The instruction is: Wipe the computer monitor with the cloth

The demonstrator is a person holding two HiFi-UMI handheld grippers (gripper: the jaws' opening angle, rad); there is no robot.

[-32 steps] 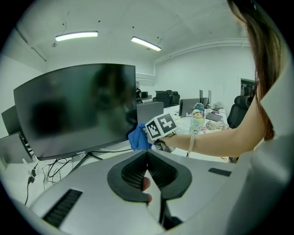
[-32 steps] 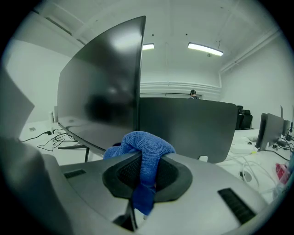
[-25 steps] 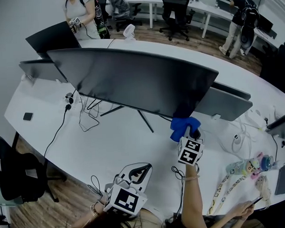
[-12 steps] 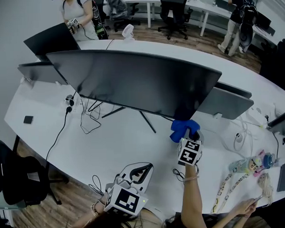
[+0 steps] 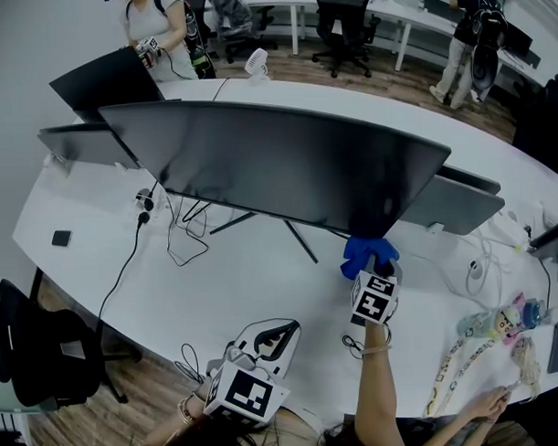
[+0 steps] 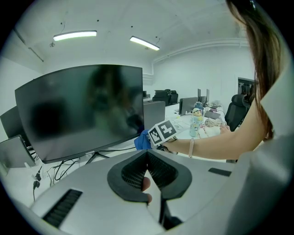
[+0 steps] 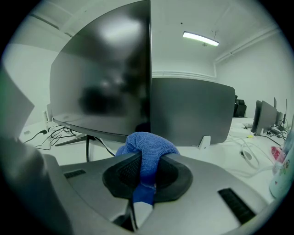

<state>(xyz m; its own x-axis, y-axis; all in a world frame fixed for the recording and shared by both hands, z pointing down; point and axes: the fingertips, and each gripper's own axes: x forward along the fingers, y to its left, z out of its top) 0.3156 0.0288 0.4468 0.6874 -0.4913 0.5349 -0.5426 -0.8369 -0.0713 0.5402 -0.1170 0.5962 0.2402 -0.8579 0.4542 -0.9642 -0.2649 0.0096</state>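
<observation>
Right gripper (image 7: 144, 170) clamps cloth (image 7: 149, 148) (near monitor (image 5: 277, 163) corner); left gripper (image 6: 147, 170) closed.

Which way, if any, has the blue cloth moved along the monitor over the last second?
No, not noticeably. The blue cloth, clamped in the right gripper, stays at the monitor's lower right corner.

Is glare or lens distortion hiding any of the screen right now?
Head view: monitor reads dark, no glare, though the wide lens bows the desk. Right gripper view: pale glare across the screen's top, cloth sharp, corners black. Left gripper view: only murky reflections on the screen.
</observation>
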